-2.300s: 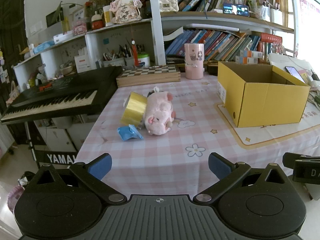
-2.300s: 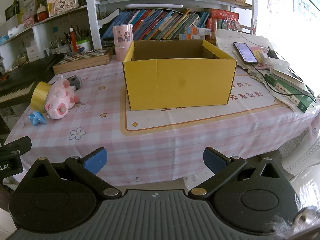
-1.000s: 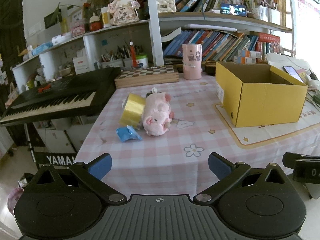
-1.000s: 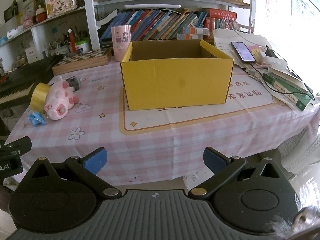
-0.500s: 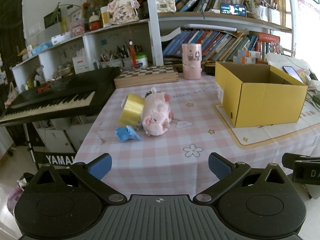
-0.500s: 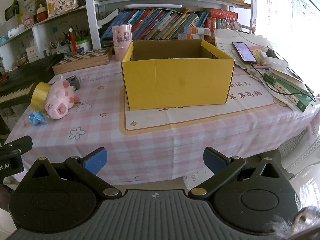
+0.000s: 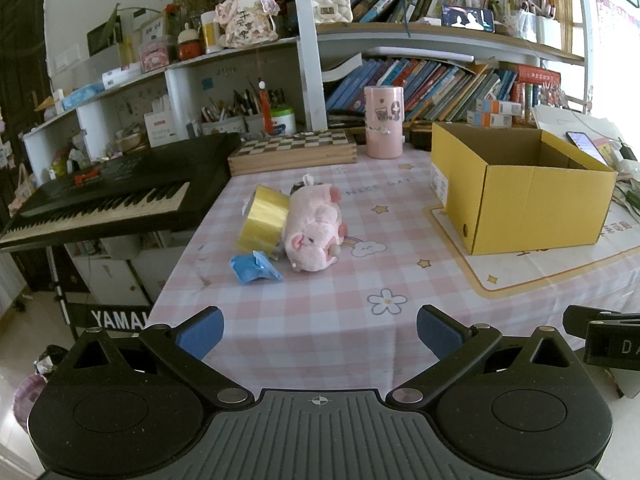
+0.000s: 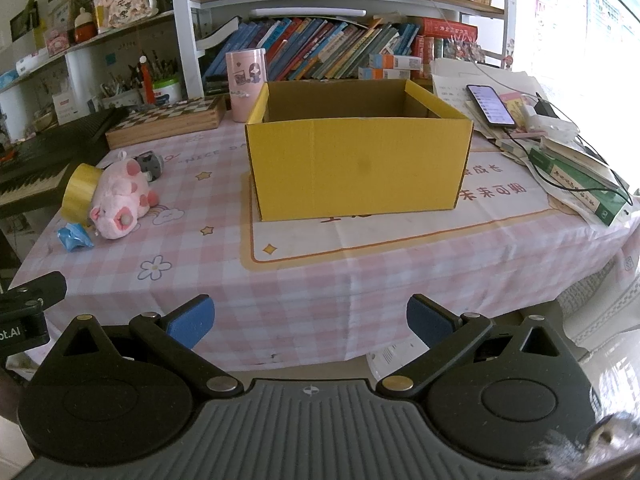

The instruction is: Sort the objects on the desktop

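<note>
The table has a pink checked cloth. The yellow box stands open on it. To its left the pink plush pig leans against the gold tape roll, with a blue packet just beside them. The left gripper and the right gripper hover before the table edge, both spread wide and holding nothing
</note>
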